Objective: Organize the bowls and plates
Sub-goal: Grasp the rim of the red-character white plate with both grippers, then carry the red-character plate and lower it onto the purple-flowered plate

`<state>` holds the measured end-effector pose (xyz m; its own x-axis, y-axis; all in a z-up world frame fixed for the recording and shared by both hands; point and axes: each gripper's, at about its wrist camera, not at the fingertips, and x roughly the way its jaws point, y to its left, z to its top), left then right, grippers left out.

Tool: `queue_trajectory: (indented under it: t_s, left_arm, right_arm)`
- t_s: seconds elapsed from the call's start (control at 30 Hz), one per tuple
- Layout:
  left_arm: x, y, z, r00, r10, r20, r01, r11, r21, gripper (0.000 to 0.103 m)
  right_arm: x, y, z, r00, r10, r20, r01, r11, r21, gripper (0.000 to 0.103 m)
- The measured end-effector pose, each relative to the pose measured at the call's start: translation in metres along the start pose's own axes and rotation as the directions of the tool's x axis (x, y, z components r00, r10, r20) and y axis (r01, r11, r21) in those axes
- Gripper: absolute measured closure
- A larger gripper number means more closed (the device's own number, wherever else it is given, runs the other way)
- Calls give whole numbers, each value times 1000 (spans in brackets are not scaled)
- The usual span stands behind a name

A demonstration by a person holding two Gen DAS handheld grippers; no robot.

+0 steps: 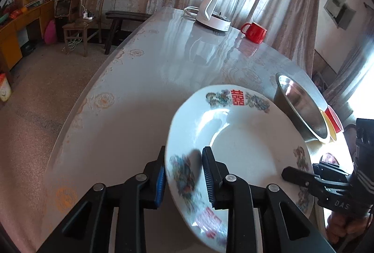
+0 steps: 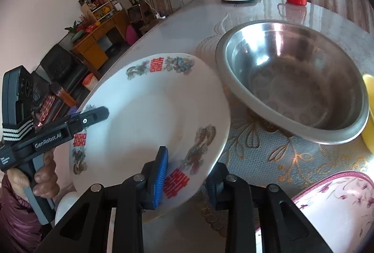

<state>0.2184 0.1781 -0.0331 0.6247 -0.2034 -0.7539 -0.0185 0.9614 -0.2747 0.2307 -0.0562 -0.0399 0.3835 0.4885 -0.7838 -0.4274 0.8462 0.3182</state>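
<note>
A glossy ceramic plate point(image 2: 149, 112) is gleaming beside a shiny steel bowl point(image 2: 292, 75); the tablecloth point(image 1: 131, 80) is looking smooth, glossy.

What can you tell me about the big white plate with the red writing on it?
The round white ceramic-looking plate has a wide rim with red double-happiness characters and colourful dragon-like pictures, and an empty glossy middle. It is tilted, with one edge raised. The left gripper and the right gripper each pinch its rim on opposite sides. It sits beside the shiny steel bowl, above the table.
</note>
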Motion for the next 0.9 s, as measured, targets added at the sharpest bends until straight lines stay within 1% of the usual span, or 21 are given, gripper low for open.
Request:
queue_trajectory:
  t_s: [0.1, 0.2, 0.3, 0.43, 0.53, 0.57, 0.7, 0.73, 0.8, 0.9]
  left_arm:
    - [4, -3, 6, 1000, 6, -4, -6, 1000, 21, 72]
    - [-1, -7, 1, 1000, 28, 11, -29, 999, 42, 72]
    - [-9, -5, -6, 1000, -5, 19, 4, 999, 49, 72]
    - [-18, -1, -13, 999, -41, 31, 40, 999, 32, 73]
    - [-14, -1, -12, 999, -38, 31, 37, 999, 32, 72]
    - [-11, -1, -10, 999, -29, 29, 28, 999, 28, 69]
    - [0, -7, -3, 1000, -18, 17, 18, 1000, 12, 64]
    - [-1, -9, -4, 1000, -5, 18, 4, 1000, 16, 64]
    - [-8, -14, -8, 999, -7, 35, 6, 999, 35, 64]
    - [-20, -14, -12, 998, -3, 56, 1, 999, 44, 64]
  right_arm:
    - [0, -1, 2, 1000, 0, -5, 0, 1000, 5, 72]
    - [-1, 0, 1, 1000, -4, -5, 4, 1000, 0, 72]
    - [-4, 5, -2, 1000, -22, 7, 22, 999, -24, 72]
    - [-7, 7, -4, 1000, -14, 18, 15, 999, -38, 72]
    - [-6, 7, -4, 1000, -24, 11, 24, 999, -39, 72]
    - [-4, 8, 0, 1000, -24, 6, 24, 999, -37, 71]
    - [0, 10, 5, 1000, -23, -6, 22, 999, -34, 70]
    - [-1, 11, 4, 1000, -24, -6, 24, 999, -35, 70]
    - [-2, 13, 1, 999, -36, 1, 36, 999, -37, 71]
    - [-11, 15, -7, 998, -46, 42, 47, 998, -45, 72]
